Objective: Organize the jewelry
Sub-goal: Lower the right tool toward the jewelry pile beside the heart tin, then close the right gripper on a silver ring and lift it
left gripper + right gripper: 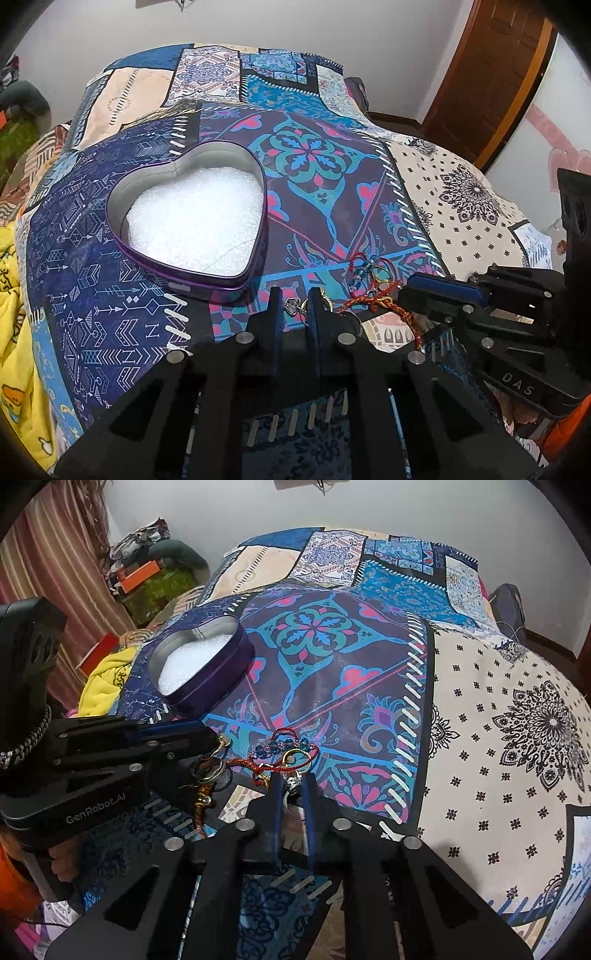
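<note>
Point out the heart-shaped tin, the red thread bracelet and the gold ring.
heart-shaped tin point(255, 258): left wrist view, purple side wall.
red thread bracelet point(284, 732): right wrist view, top loop.
gold ring point(297, 753): right wrist view, upper rim.

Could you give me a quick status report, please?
Left gripper and right gripper both part-closed around small silver charms in the jewelry pile. Heart tin open, no jewelry inside. Path unobstructed.

Both wrist views low, close over bed quilt point(332, 177); facing wall; sharing heart tin point(207, 664).
</note>
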Demonstrator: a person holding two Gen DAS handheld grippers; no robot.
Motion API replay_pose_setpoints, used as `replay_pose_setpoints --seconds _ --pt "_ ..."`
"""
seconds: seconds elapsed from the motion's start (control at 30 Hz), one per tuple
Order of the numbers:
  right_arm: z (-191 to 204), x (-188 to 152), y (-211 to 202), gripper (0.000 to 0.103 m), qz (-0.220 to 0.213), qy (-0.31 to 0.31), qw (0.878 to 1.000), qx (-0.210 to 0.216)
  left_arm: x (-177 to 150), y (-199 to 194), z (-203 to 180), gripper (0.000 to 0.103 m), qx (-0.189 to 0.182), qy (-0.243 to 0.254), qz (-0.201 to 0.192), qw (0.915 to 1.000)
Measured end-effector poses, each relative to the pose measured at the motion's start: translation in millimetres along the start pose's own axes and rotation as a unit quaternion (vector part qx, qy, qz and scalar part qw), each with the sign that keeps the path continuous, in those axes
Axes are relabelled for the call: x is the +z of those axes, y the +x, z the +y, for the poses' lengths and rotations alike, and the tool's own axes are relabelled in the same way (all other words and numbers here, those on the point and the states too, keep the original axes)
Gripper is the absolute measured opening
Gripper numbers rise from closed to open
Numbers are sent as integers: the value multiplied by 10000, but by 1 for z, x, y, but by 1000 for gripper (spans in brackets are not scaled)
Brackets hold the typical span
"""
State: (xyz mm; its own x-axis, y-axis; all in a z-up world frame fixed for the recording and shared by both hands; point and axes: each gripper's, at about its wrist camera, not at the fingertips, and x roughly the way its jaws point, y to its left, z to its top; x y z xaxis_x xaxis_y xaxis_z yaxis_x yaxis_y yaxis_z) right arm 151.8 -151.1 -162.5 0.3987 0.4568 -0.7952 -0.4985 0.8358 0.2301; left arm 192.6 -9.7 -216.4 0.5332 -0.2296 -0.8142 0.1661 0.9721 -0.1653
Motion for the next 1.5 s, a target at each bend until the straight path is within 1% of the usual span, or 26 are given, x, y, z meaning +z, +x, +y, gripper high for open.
replay_pose_setpoints --seconds 0.13,0.27,0.37,0.4,0.43,0.47,0.5,0.53,0.7,0.8,0.83,0.9,0.93,1.1,1.13,1.17,1.27,1.5 --pt "-1 0 -4 7 -22 7 10000 -22 -1 -3 0 12 -20 -21 -33 10000" --pt "-3 0 -13 7 -81 -36 10000 -46 -3 -16 2 12 -18 -44 -152 9999" --pt "1 1 -19 7 -203 -119 9997 -104 -5 -25 4 12 20 -43 -233 9997" --pt "3 2 -19 10 -189 -137 9997 -119 -6 -28 4 12 33 -46 -257 9997" --pt "4 3 -18 19 -173 -149 9997 -133 -6 -29 5 12 52 -47 -274 9996" --pt "4 4 -16 24 -198 -150 9995 -170 -7 -31 5 12 69 -46 -293 9995" --pt "6 4 -15 31 -212 -151 9995 -204 -7 -34 5 12 91 -39 -324 9994" --pt "6 5 -11 31 -191 -148 9994 -242 -8 -35 5 12 105 -35 -344 9993" --pt "2 6 6 31 44 2 9998 -216 -9 -45 9 12 94 -58 -459 9989" --pt "0 4 10 30 83 13 9997 -216 -9 -50 10 12 73 -62 -514 9986" --pt "0 4 10 26 88 5 9998 -201 -9 -51 10 12 72 -61 -527 9986" --pt "1 4 10 24 78 -20 9998 -192 -9 -52 9 12 68 -61 -553 9984" --pt "1 4 10 17 73 -29 9998 -173 -10 -52 9 12 69 -54 -563 9984" --pt "1 1 5 18 45 -15 9999 -144 -10 -56 5 12 81 -15 -618 9981" --pt "2 1 4 11 37 -2 9999 -127 -10 -57 4 12 79 -12 -631 9980" --pt "1 1 2 11 31 11 9999 -126 -10 -58 4 12 75 -12 -643 9979" --pt "0 0 -3 11 -8 9 9999 -144 -11 -63 3 12 76 -5 -689 9976" --pt "-4 -3 -10 10 -11 -44 9994 -345 -9 -79 2 12 107 16 -851 9963"
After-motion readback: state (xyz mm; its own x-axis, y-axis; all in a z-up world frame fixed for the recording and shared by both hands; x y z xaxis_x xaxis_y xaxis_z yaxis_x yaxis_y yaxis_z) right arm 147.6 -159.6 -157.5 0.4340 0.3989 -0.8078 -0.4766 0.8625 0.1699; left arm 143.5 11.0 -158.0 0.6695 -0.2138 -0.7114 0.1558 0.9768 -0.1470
